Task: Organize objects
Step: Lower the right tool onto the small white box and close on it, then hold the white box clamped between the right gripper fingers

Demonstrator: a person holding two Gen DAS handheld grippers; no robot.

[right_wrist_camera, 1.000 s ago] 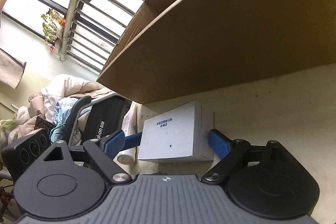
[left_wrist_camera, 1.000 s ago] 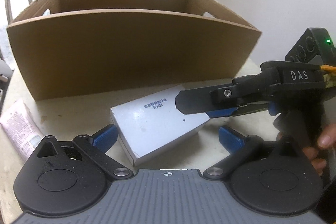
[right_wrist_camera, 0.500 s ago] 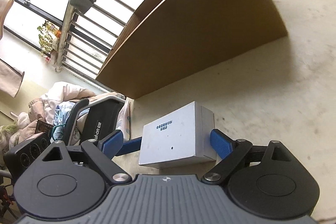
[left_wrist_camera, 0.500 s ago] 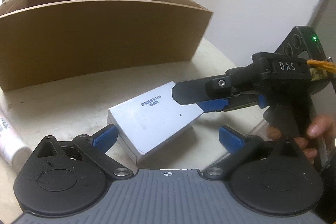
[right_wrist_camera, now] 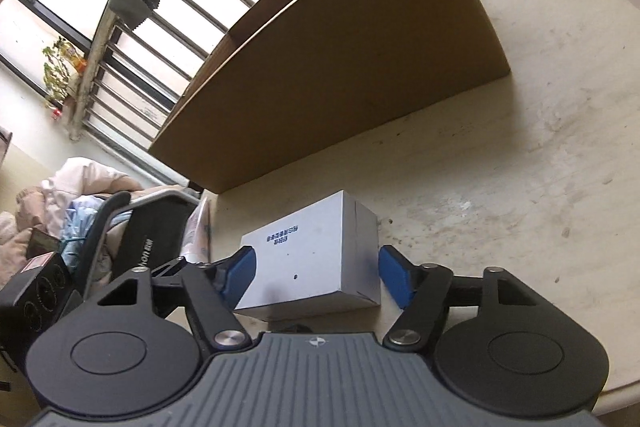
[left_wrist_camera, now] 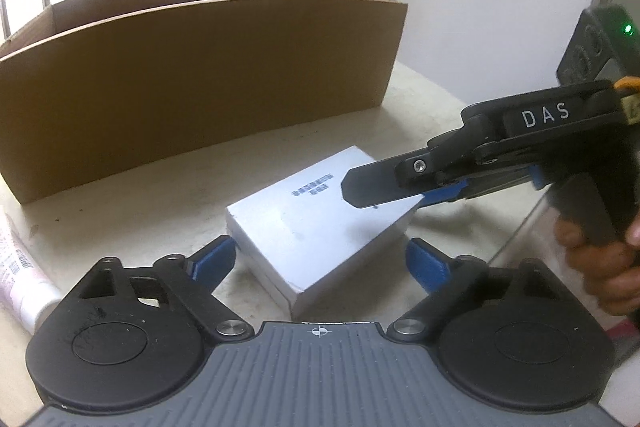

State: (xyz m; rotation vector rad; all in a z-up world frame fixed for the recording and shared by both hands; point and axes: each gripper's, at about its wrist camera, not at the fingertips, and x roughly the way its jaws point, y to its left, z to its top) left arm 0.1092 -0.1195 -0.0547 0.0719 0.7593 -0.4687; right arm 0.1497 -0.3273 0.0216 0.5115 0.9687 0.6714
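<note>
Now both grippers are straddling the flat white rectangular carton (left_wrist_camera: 320,223) lying on the beige worktop (right_wrist_camera: 540,167); left gripper (left_wrist_camera: 320,261) jaws open, right gripper (right_wrist_camera: 314,269) jaws open, brown cardboard box (left_wrist_camera: 192,83) behind.

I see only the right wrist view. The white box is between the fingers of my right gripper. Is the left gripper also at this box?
Observer: Yes. The left gripper is open, with one finger on each side of the near corner of the white box.
Operator: Is something else on the table to organize?
Observer: A white tube lies on the table, left of the left gripper.
Operator: Where is it from the cardboard box?
Observer: In front of the left end of the cardboard box, apart from it.
</note>
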